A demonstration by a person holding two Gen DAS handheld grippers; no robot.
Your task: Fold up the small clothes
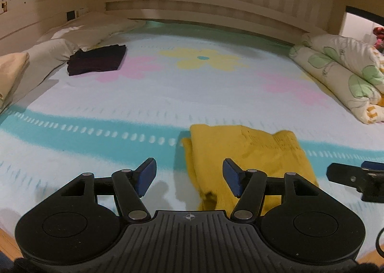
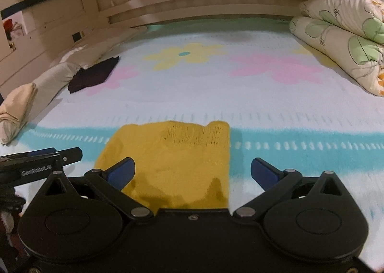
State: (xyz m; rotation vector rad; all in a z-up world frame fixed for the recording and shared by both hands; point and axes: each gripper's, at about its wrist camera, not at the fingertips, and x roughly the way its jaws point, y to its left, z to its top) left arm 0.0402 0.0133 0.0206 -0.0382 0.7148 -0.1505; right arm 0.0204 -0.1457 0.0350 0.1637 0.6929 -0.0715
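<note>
- The yellow knit garment (image 2: 172, 165) lies folded into a compact, roughly rectangular packet on the bed (image 2: 240, 95), so the fold in hand looks finished or close to it; both tools hang clear of the cloth.
- The left gripper (image 1: 189, 174) has its jaws spread with nothing pinched; the garment sits under and ahead of its right jaw, while the left jaw is over bare bedsheet.
- The right gripper (image 2: 193, 173) also has its jaws spread wide and empty; the garment lies between them and slightly toward the left jaw, reaching forward past the tips.
- Judgement: the next move calls either for one more fold across the packet or for pinching it at an edge and carrying it to the dark folded garment (image 1: 97, 60), far ahead and left of the jaws beside the pillows (image 1: 55, 50).
- The yellow piece is a soft knit with an openwork band along its far edge; its left side shows stacked layers, slightly uneven.
- A loose pinch could let the layers slide apart.
</note>
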